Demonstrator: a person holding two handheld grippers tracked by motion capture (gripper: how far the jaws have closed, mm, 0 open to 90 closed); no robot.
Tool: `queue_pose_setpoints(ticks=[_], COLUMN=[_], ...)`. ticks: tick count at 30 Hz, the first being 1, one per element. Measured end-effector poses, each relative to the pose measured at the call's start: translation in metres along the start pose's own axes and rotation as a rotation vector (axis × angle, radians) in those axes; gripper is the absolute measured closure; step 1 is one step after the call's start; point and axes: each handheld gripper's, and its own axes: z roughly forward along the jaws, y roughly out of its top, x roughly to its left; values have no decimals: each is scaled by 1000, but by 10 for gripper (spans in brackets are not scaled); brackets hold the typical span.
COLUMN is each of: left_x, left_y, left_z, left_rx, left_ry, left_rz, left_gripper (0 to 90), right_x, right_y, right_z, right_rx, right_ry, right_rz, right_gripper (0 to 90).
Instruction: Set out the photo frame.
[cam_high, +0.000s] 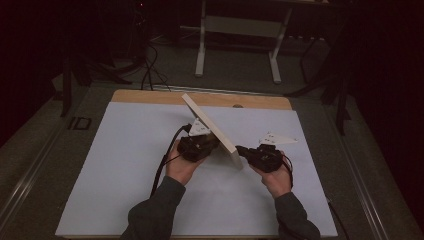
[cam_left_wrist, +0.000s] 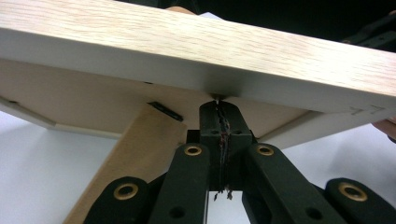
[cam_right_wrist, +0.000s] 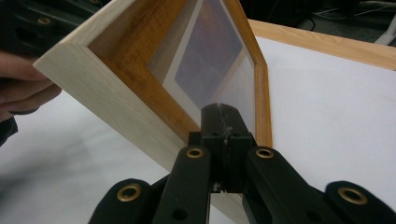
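A light wooden picture frame (cam_high: 212, 131) stands tilted on the white table (cam_high: 125, 165).

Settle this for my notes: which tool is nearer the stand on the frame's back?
Left. The left tool, shut, sits at the back of the picture frame, right beside its fold-out stand. The right tool, shut, is on the glass side.
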Motion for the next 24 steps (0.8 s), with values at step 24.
queue_pose_setpoints(ticks=[24], left_x=[3], left_y=[1], left_z=[4], left_rx=[-28], left_ry=[-48], left_rz=[-13], left_gripper=[898], right_x=[4], right_y=[0], right_z=[-1], right_rx=[1], right_ry=[7], right_rz=[-10], right_gripper=[900])
